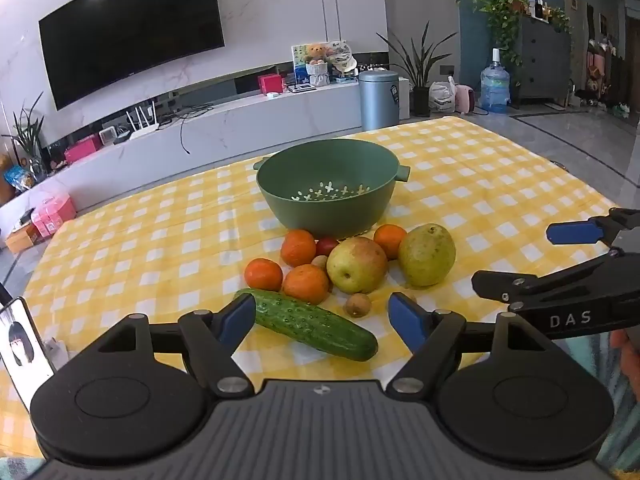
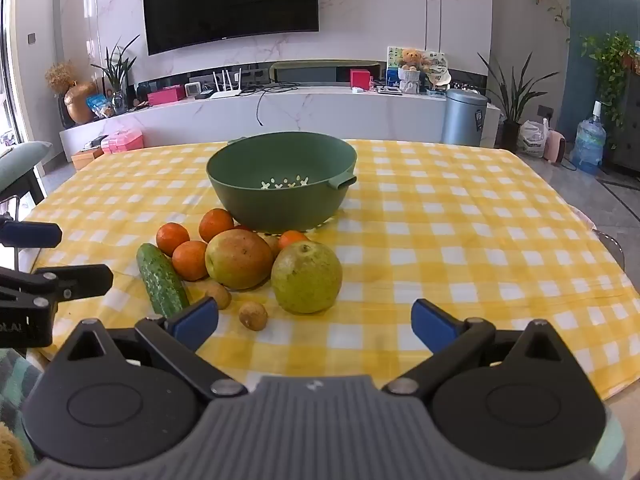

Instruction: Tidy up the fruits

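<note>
Both my grippers, left [image 1: 322, 314] and right [image 2: 314, 320], gape empty; the cucumber [image 1: 310, 326] between my left fingers could roll aside.

Hidden and cut-off parts around the green colander

A small red fruit [image 1: 327, 245] shows only as a sliver between the oranges and the apple [image 1: 356, 265] in front of the colander [image 1: 326, 188]; its kind cannot be told. The cucumber [image 2: 162, 280]'s near end is covered by a blue pad of the right tongs [image 2: 316, 320]. A phone [image 1: 22, 344] is cut off by the left edge.
</note>
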`<state>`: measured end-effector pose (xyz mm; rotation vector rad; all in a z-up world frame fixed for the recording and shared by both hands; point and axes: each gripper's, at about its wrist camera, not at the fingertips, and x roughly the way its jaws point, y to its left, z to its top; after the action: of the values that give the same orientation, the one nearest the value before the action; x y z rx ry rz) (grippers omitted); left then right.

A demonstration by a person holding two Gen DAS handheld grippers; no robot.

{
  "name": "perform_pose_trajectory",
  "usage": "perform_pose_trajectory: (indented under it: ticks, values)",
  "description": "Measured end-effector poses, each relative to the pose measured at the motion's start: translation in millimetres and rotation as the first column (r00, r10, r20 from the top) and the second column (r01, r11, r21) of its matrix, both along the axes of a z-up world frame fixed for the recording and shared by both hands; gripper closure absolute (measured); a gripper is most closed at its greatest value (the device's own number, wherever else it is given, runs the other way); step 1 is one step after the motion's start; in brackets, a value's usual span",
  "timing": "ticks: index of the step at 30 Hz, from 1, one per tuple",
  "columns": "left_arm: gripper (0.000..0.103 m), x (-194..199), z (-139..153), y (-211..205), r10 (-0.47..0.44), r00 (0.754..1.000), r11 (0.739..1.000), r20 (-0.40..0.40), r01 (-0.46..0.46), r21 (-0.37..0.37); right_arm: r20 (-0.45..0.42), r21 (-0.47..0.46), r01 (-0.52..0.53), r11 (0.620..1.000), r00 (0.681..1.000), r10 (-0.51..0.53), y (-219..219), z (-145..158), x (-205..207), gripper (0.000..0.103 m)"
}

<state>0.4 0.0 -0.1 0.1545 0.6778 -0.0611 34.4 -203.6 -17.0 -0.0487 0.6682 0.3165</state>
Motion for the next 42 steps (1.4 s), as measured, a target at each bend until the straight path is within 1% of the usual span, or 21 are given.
perform_pose_trajectory:
  ticks: [4, 5, 9, 12, 18, 35, 42]
  values:
    - [0.015, 1.8, -0.8, -2.9, 0.01, 1.0, 1.0, -0.013, -0.01, 0.008, 0.004, -0.008, 0.0, 1.0, 1.0, 0.0, 0.5, -0.1, 0.1, 0.004]
    - [0.015, -0.8, -0.1, -0.5, 0.009, 1.0, 1.0, -0.007, -0.009, -0.005, 0.004, -0.007, 0.001, 1.0, 1.0, -0.001, 0.5, -0.2, 0.1, 0.004]
    - [0.015, 0.0, -0.1, 2.1, 0.005, 1.0, 1.0, -0.003, -0.006, -0.016, 0.004, -0.006, 0.002, 1.0, 1.0, -0.002, 0.6, -0.5, 0.1, 0.004]
    - [0.018, -3.5, 2.2, 4.1, 0.004, 1.0, 1.0, 0.001, -0.004, -0.03, 0.003, -0.007, 0.0, 1.0, 1.0, 0.0, 0.5, -0.4, -0.1, 0.004]
    - [0.018, -1.3, 2.2, 1.1, 0.001, 1.0, 0.999, -0.007, -0.002, -0.048, 0.003, -0.01, 0.002, 1.0, 1.0, -0.002, 0.8, 0.0, -0.9, 0.004]
    - [0.018, -1.8, 2.9, 0.7, 0.0, 1.0, 0.999, -0.006, 0.0, -0.046, 0.003, -0.013, 0.003, 1.0, 1.0, -0.003, -1.5, 0.6, -1.3, 0.004]
    - [0.018, -1.7, 3.3, 0.8, 0.0, 1.0, 0.999, -0.007, 0.0, -0.047, 0.004, -0.033, 0.012, 0.999, 1.0, -0.011, 2.8, -0.7, -2.3, 0.004]
